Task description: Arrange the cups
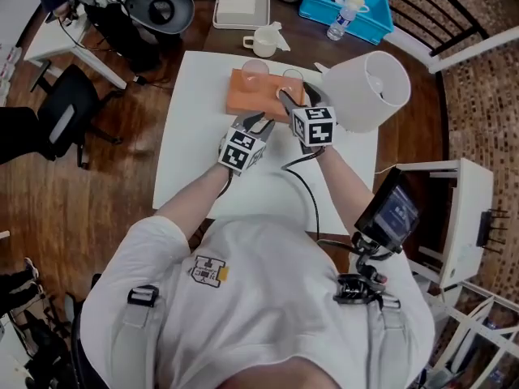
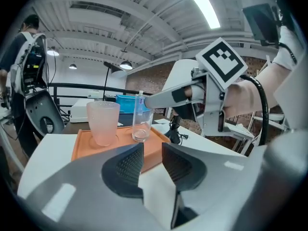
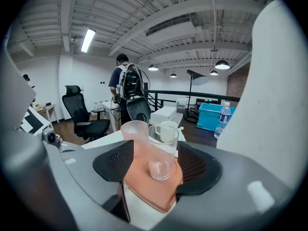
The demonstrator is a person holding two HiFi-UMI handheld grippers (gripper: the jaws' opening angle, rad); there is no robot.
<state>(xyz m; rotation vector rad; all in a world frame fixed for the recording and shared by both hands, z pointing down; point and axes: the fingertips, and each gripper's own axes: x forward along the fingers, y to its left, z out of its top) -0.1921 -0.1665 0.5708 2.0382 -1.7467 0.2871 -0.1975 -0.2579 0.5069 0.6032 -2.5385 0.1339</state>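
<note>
On the white table (image 1: 195,136) lies an orange tray (image 1: 243,100) carrying a pink frosted cup (image 1: 254,71) and a clear glass (image 1: 293,78), both upright. In the right gripper view the clear glass (image 3: 161,150) stands on the tray, framed between the wide jaws of my right gripper (image 3: 155,147), and the pads do not touch it. The pink cup (image 3: 134,131) stands just behind it. My right gripper (image 1: 285,97) hovers over the tray's near right part. My left gripper (image 1: 261,122) sits just short of the tray's near edge, its jaws a narrow gap apart and empty (image 2: 153,150).
A white lamp shade (image 1: 369,90) hangs close on the right of the tray. Beyond the table stand a white mug (image 1: 263,43), a white box (image 1: 242,2) and a blue bin (image 1: 324,10) holding a bottle. A black cable (image 1: 306,186) crosses the table. A person (image 3: 126,88) stands far off.
</note>
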